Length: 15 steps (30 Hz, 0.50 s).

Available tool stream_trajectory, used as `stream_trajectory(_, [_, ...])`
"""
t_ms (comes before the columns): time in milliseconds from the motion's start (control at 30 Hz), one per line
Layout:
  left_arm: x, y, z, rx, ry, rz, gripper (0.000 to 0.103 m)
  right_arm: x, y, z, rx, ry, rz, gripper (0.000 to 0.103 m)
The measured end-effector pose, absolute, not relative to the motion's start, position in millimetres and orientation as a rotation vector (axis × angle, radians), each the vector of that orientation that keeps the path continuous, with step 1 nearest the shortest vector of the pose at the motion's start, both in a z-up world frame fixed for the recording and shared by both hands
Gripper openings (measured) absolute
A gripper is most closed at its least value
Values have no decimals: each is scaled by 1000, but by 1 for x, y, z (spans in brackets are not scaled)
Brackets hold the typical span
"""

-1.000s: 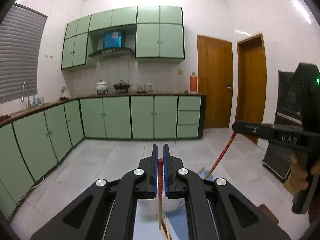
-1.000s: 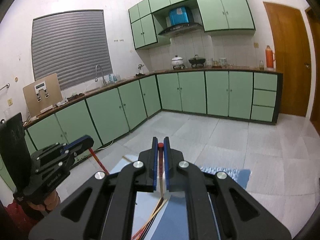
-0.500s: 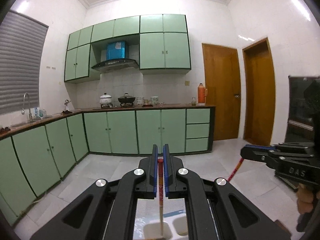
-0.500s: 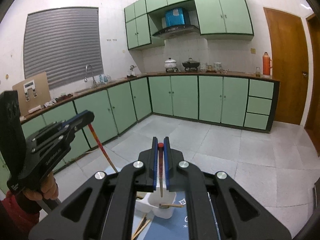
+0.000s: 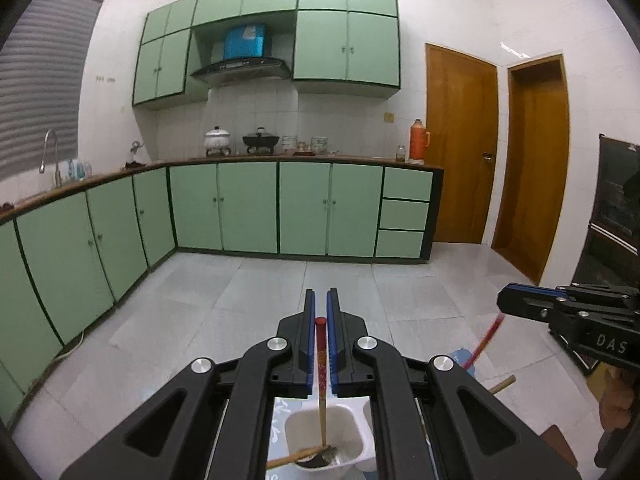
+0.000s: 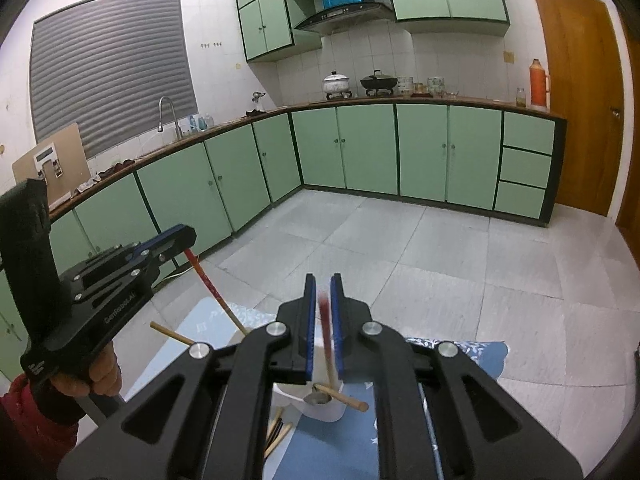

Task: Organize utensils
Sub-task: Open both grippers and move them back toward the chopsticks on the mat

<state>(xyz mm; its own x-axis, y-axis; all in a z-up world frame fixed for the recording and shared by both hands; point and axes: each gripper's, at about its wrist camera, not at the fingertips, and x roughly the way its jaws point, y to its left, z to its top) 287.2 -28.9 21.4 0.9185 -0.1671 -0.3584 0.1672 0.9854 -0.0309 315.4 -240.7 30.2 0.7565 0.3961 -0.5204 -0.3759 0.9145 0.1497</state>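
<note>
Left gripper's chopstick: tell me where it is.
Left wrist view, centre: the red-topped chopstick stands between the left gripper fingers, lower end inside the white holder.

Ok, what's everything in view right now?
mat: 1, blue, bottom of view
holder: 1, white, on mat
spoon: 1, wooden-handled, in holder
chopstick: 2, red-topped, over holder
thermos: 1, orange, counter by door
pots: 2, white and black, far counter
left gripper: 1, black, fingers on a chopstick
right gripper: 1, black, a chopstick between fingers
</note>
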Motion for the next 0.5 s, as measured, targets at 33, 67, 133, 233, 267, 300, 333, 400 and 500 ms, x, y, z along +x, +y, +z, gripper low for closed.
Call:
stream_trajectory(33, [285, -28, 22, -1, 369, -172, 10, 314, -242, 31, 38, 571, 418, 13])
stream_trajectory(67, [282, -27, 23, -1, 365, -169, 11, 311, -243, 33, 42, 564, 415, 16])
stream_trajectory(133, [278, -24, 26, -4, 356, -166, 16, 303, -246, 37, 52, 548, 410, 23])
stream_trajectory(233, [265, -18, 33, -28, 344, -160, 30, 290, -252, 44, 53, 518, 391, 37])
stream_trajectory(267, [256, -16, 36, -33, 339, -153, 33, 283, -254, 46, 56, 506, 383, 41])
stream_trajectory(300, [252, -14, 37, -33, 338, -147, 37, 277, -258, 47, 61, 497, 378, 46])
stream_trajectory(333, [242, -13, 38, -29, 331, -138, 40, 271, -261, 48, 69, 488, 374, 48])
stream_trajectory(400, [228, -10, 38, -31, 326, -131, 43, 255, -269, 48, 86, 467, 361, 58])
stream_trajectory(500, [203, -5, 33, -50, 332, -128, 48, 226, -276, 41, 97, 442, 338, 68])
